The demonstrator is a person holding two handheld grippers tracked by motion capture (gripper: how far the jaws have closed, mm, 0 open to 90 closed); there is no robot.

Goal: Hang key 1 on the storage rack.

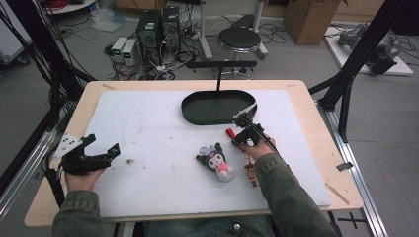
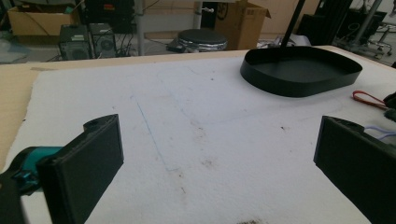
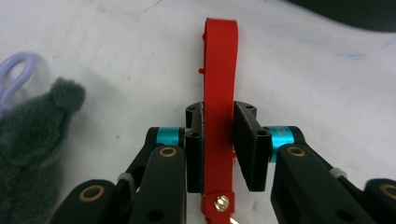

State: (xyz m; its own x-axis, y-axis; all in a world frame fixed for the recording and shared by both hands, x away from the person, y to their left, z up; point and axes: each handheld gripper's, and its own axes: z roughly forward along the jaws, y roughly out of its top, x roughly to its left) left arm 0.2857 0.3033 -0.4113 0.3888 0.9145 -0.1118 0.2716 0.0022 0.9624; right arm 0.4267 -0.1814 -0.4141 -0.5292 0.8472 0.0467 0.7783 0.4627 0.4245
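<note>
Beyond your counter [image 1: 316, 148] lies a grey floor [image 1: 34, 94] strewn with cables. You have two dark computer towers [image 1: 159, 27] and a round black stool [image 1: 239, 38] behind it, with a cardboard box [image 1: 310, 17] farther right and black frame struts [image 1: 368, 47] at both sides.

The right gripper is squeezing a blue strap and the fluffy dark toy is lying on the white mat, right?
Not quite: the strap is red, not blue. The right gripper view shows the right gripper shut on a red strap with a brass rivet. The fluffy dark toy does lie on the white foam mat, as the high view shows.
</note>
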